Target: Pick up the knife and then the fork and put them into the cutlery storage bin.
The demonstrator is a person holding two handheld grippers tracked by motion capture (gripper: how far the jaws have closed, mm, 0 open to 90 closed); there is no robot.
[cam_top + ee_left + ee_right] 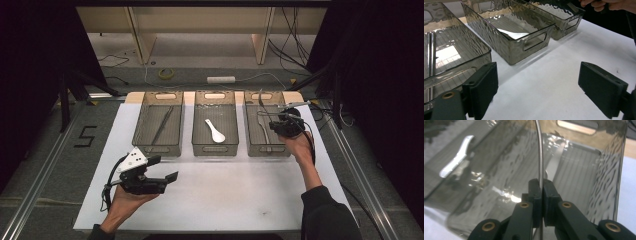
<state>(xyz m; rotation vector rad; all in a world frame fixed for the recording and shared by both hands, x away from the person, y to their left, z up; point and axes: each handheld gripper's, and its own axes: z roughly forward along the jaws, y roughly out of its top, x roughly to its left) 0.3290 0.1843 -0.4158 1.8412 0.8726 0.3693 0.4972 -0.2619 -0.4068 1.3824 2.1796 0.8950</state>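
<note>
Pinching a thin metal utensil (539,150) edge-on, my right tongs (541,185) risk letting it swivel and clip the bin wall (621,170) just beyond; left tongs (537,92) idle, spread.

Only readable mark: black "5" on floor (86,136), left of table.

We see a white table (215,195), three smoky bins in a row along its far edge, middle bin (215,125), left bin (158,125) and right bin (265,131) flanking it.
</note>
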